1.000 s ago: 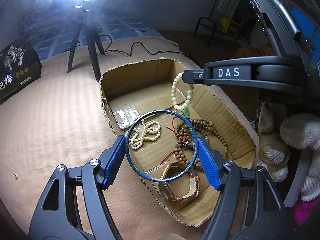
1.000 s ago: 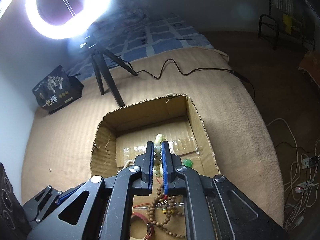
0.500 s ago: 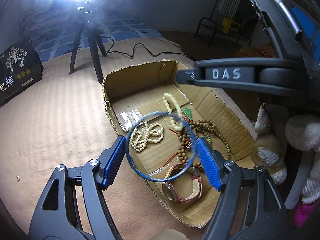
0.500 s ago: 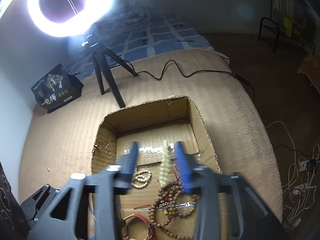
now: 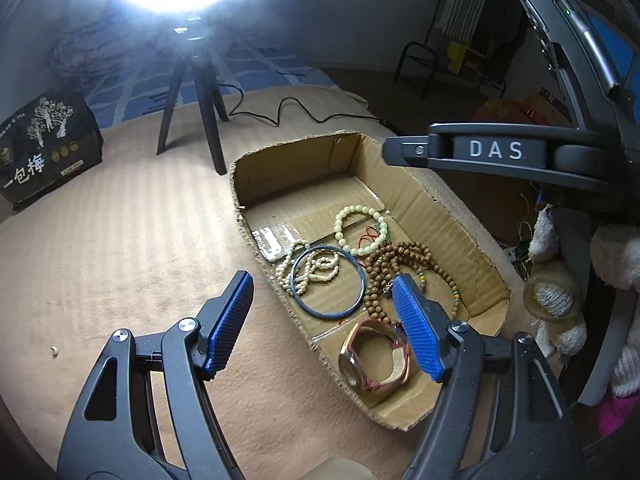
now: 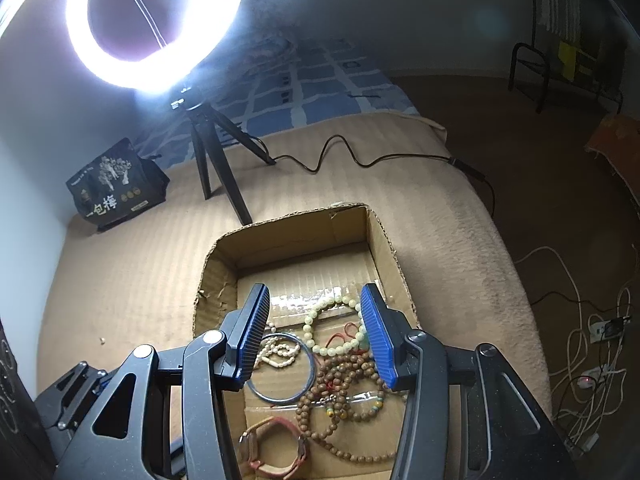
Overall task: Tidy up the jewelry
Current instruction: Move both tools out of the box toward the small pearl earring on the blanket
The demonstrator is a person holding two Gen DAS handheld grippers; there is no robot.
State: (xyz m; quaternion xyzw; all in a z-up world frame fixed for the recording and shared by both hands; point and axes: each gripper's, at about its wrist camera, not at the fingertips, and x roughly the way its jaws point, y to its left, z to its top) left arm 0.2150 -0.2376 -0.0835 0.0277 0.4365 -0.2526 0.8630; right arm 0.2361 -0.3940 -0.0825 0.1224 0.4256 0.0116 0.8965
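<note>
Blue bangle (image 5: 328, 282), clamped in left gripper (image 5: 324, 324) a second ago, now lies flat on floor of cardboard box (image 5: 436, 216), overlapping cream bead strand (image 5: 310, 266). Pale green bracelet (image 5: 361, 230), earlier pinched by right gripper (image 6: 316, 332), rests flat beside brown bead necklace (image 5: 404, 268). Both grippers spread wide, empty, poised above box. Leather watch (image 5: 376, 356) at box's near end. Box sits on tan bed cover (image 5: 120, 248); ring light tripod (image 5: 200, 92) beyond.
</note>
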